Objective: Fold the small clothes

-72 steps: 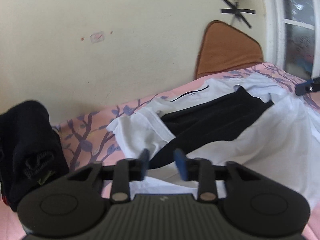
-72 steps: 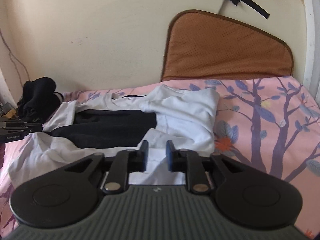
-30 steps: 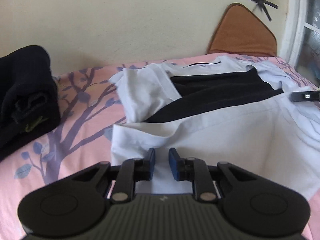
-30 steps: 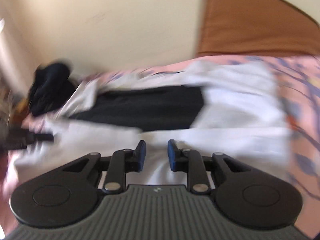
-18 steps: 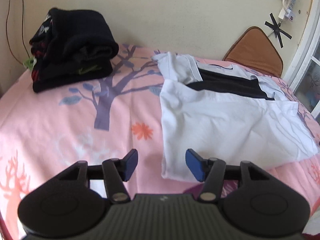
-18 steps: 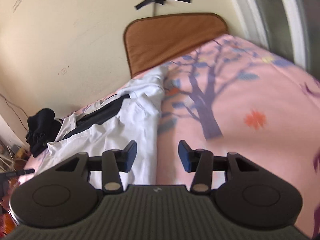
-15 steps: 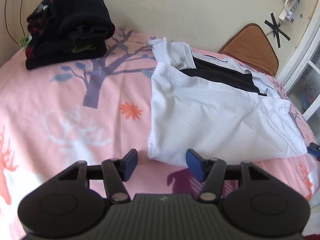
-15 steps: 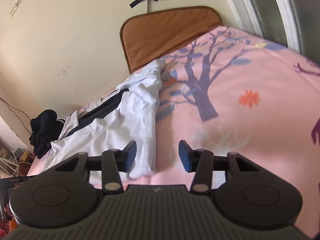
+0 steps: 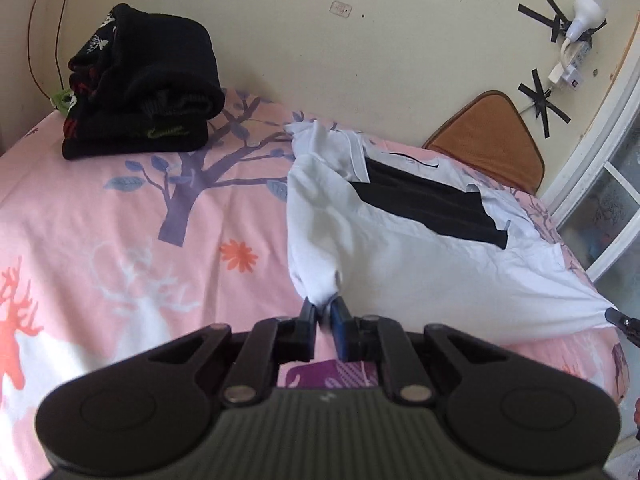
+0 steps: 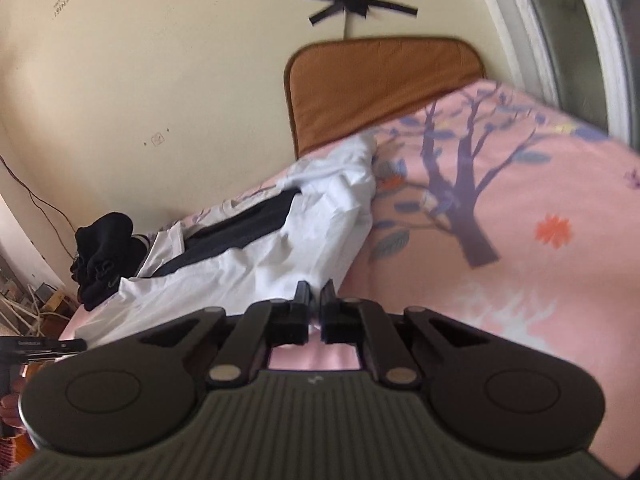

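Half a second ago both my tongs stood wide open just short of the white cotton shirt with the black panel (image 9: pixel 420 256). Now my left tongs (image 9: pixel 325 312) are closing on its near left corner, the cloth bunched up between the blue pads. My right tongs (image 10: pixel 315 294) are closing on the near right corner too. The hem, which lay slack on the pink tree-print bedsheet (image 9: pixel 120 240) then, now runs taut between the two corners.
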Motion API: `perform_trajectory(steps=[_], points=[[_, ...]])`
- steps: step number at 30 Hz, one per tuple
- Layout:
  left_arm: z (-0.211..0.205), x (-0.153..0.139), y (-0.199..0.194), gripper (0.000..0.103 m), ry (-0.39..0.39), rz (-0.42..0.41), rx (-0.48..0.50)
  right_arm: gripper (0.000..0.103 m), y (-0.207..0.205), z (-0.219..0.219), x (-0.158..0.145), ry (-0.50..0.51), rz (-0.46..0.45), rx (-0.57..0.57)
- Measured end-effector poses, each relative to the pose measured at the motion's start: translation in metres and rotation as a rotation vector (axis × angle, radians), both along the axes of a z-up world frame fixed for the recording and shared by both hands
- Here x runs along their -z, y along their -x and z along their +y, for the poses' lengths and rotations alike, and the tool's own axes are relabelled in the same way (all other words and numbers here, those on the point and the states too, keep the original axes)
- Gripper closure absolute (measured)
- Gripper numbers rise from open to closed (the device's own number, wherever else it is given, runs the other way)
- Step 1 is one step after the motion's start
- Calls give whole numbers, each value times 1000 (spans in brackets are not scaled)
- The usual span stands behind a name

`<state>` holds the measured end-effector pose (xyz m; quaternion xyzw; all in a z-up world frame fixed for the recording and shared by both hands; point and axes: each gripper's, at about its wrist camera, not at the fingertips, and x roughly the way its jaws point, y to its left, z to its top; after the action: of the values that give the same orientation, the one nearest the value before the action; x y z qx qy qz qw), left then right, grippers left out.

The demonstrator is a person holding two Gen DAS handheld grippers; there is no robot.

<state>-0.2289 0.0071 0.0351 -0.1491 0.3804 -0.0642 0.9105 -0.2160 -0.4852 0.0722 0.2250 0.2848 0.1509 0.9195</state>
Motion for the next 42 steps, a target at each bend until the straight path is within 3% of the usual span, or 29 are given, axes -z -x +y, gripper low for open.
perform_trajectory(steps=[6, 10, 12, 14, 16, 19, 21, 22, 25, 27, 29, 31, 33, 35, 36, 37, 38, 39, 40, 42], points=[[-8, -15, 38, 95, -49, 29, 36, 96, 38, 2, -10, 89, 44, -56], [-14, 1, 60, 93, -115, 77, 41, 92, 54, 1, 17, 86, 141, -81], [-5, 0, 62, 91, -122, 65, 27, 85, 50, -5, 26, 129, 179, -38], [10, -13, 59, 88, -132, 23, -25, 77, 42, -20, 18, 130, 149, 35], [19, -35, 44, 88, -161, -35, -67, 77, 25, -28, 2, 123, 99, 78], [10, -61, 0, 82, -224, -115, -34, 73, -15, -18, -25, 171, 2, 35], [-11, -68, -43, 72, -260, -153, 37, 57, -52, -3, -36, 191, -59, -20], [-26, -68, -68, 64, -271, -164, 69, 55, -72, 5, -40, 193, -81, -48], [-70, -57, -159, 52, -267, -131, 174, 50, -145, 30, -43, 195, -101, -138], [-97, -38, -221, 44, -294, -83, 211, 30, -203, 47, -39, 187, -78, -202], [-118, -13, -276, 33, -342, -23, 220, 20, -252, 65, -31, 206, -45, -255], [-133, 13, -318, 29, -369, 45, 233, 20, -296, 84, -17, 258, -8, -314], [-145, 34, -344, 37, -389, 87, 234, 20, -330, 104, 2, 307, 42, -372], [-149, 48, -355, 65, -387, 108, 250, 20, -354, 118, 20, 322, 94, -432], [-149, 53, -359, 90, -384, 122, 255, 21, -360, 123, 29, 312, 127, -468], [-149, 56, -362, 93, -392, 129, 251, 23, -364, 128, 35, 300, 160, -505], [-150, 57, -360, 94, -399, 118, 250, 39, -363, 132, 39, 298, 175, -530], [-151, 56, -358, 95, -406, 111, 252, 70, -358, 136, 39, 322, 159, -542], [-152, 52, -355, 95, -413, 99, 248, 86, -351, 138, 36, 356, 132, -537], [-154, 36, -344, 95, -402, 63, 237, 94, -337, 135, 24, 351, 101, -521]])
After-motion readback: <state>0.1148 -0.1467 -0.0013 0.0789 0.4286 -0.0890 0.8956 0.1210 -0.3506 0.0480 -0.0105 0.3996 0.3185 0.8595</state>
